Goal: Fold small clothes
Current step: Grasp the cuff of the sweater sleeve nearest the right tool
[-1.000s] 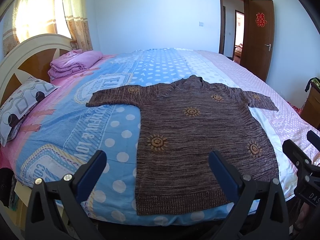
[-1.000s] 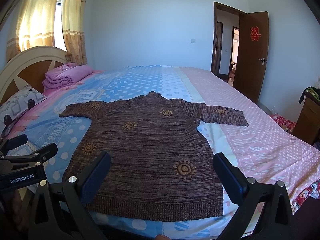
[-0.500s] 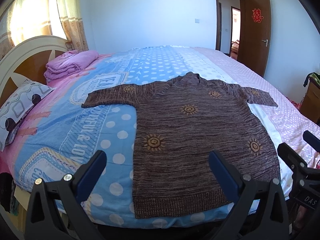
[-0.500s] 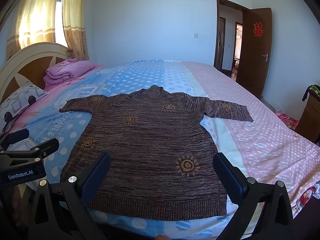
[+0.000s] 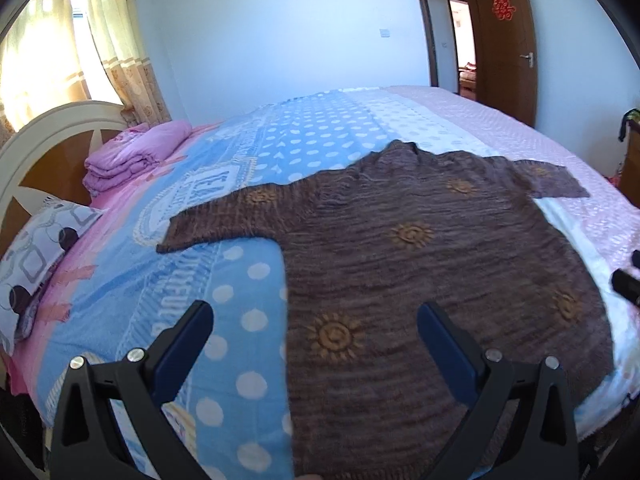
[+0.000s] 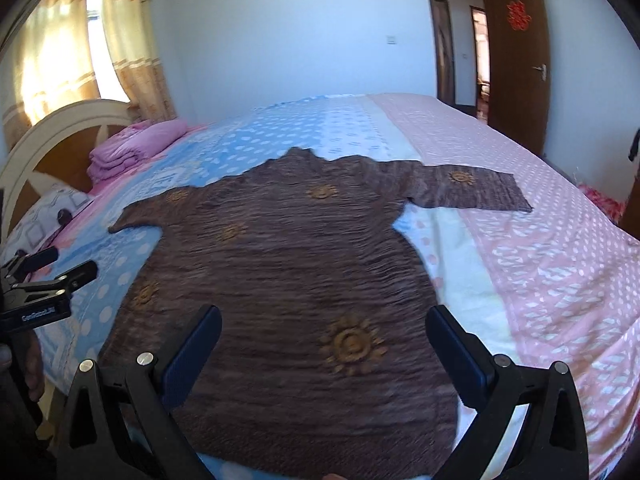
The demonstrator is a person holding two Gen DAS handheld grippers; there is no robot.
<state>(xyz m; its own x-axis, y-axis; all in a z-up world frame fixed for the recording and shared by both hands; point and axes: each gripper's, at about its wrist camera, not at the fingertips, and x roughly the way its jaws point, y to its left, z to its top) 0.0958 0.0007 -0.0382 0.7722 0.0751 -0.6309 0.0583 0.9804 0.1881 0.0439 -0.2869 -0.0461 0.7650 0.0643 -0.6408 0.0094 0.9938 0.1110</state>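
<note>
A brown knitted sweater (image 5: 420, 264) with orange sun motifs lies flat on the bed, sleeves spread, hem toward me; it also shows in the right wrist view (image 6: 288, 280). My left gripper (image 5: 314, 328) is open and empty, hovering above the sweater's lower left part and hem. My right gripper (image 6: 324, 336) is open and empty, hovering above the lower right part of the sweater near a sun motif. Each gripper shows at the edge of the other's view: the right one (image 5: 626, 284) and the left one (image 6: 48, 272).
The bed cover (image 5: 120, 304) is blue with white dots on the left and pink (image 6: 560, 264) on the right. A folded pink blanket (image 5: 132, 156) and a patterned pillow (image 5: 36, 256) lie by the headboard (image 5: 44, 136). A brown door (image 6: 516, 52) stands open at the far right.
Both grippers have moved forward and lower toward the bed, so the sweater looks larger and closer. Both stay open and empty.
</note>
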